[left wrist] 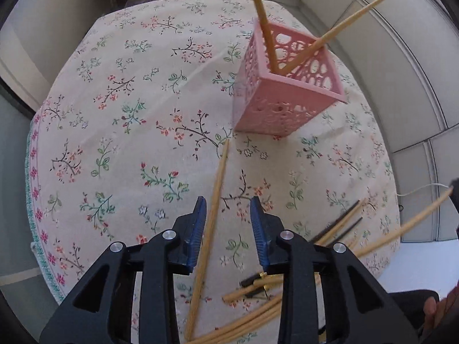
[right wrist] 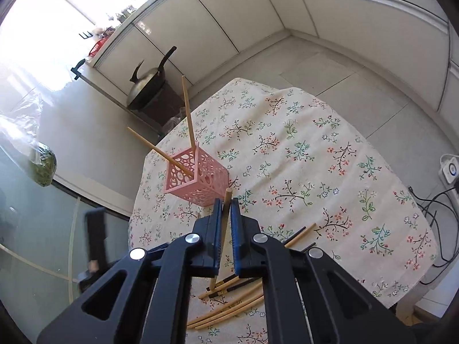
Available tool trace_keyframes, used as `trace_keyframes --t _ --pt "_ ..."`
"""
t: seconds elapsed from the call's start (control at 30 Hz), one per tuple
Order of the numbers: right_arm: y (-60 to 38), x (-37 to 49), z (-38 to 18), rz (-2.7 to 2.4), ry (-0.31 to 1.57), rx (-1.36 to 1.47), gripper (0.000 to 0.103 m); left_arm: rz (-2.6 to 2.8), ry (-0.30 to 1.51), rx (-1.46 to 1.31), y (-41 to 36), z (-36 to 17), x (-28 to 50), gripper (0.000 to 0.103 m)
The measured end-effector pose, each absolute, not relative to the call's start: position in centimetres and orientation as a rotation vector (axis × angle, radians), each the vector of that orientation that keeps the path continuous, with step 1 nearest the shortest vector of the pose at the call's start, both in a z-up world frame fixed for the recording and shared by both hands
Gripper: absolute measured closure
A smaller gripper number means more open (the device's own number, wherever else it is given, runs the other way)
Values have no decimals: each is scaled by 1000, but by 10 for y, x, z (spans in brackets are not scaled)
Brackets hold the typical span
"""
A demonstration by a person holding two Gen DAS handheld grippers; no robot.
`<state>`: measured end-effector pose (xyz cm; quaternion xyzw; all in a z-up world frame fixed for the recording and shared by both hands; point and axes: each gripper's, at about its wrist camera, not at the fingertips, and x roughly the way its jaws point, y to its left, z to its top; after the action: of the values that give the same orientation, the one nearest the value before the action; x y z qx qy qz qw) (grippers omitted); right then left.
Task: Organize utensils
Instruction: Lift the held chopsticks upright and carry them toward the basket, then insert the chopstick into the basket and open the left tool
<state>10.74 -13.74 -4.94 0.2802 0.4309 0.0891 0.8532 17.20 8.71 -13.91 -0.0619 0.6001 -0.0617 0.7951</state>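
Note:
A pink perforated basket (left wrist: 287, 103) (right wrist: 200, 180) stands on the flowered tablecloth (left wrist: 129, 143) with two wooden chopsticks (left wrist: 265, 25) leaning out of it. My left gripper (left wrist: 228, 203) is open above the cloth. A single wooden chopstick (left wrist: 213, 200) runs between its jaws close to the left pad, and the right pad stands well clear of it. My right gripper (right wrist: 226, 202) is shut on another wooden chopstick (right wrist: 225, 223), lifted above the table in front of the basket. Several loose wooden and black chopsticks (left wrist: 258, 312) (right wrist: 229, 306) lie in a pile at the near edge.
A wok (right wrist: 149, 86) sits on a dark stand beyond the table's far corner. A power strip (right wrist: 450, 172) and cables lie on the floor at the right. A bag of greens (right wrist: 43, 169) hangs at the left. A person's hand (left wrist: 433, 309) shows at the lower right.

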Motion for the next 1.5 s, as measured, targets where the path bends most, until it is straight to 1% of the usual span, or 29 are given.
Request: trace_keyframes --t 0.1,0.2,0.23,0.27,0.4,0.47,0.6,0.73,0.9,1.07,1.27,1.5 --pt "-138 109 -50 197 906 590 97 -89 1319 -133 84 -159 186 71" --pt "-140 110 -50 204 894 587 97 -57 1318 -77 75 -175 194 71" --pt "-140 110 -49 208 891 589 97 -40 1296 -52 73 -178 194 77" --pt "-140 110 -48 217 886 596 97 -24 1265 -26 72 -178 193 97" --pt "-139 108 -38 243 860 594 98 -11 1226 -22 78 -177 185 99" --pt "-139 105 -33 255 849 597 98 -17 1207 -42 87 -168 176 99" --pt "-142 101 -23 279 829 615 98 -30 1101 -104 106 -122 144 99" --pt "-146 93 -13 301 807 621 98 -13 941 -94 113 -62 101 99" --pt "-157 85 -3 294 776 626 98 11 757 -83 119 -15 51 99" --pt "-172 84 2 281 759 664 98 25 664 -66 115 19 43 99" --pt "-188 86 6 273 741 705 98 -4 595 -70 100 63 57 99" --pt "-210 88 7 252 727 746 98 -91 511 -188 86 108 90 99"
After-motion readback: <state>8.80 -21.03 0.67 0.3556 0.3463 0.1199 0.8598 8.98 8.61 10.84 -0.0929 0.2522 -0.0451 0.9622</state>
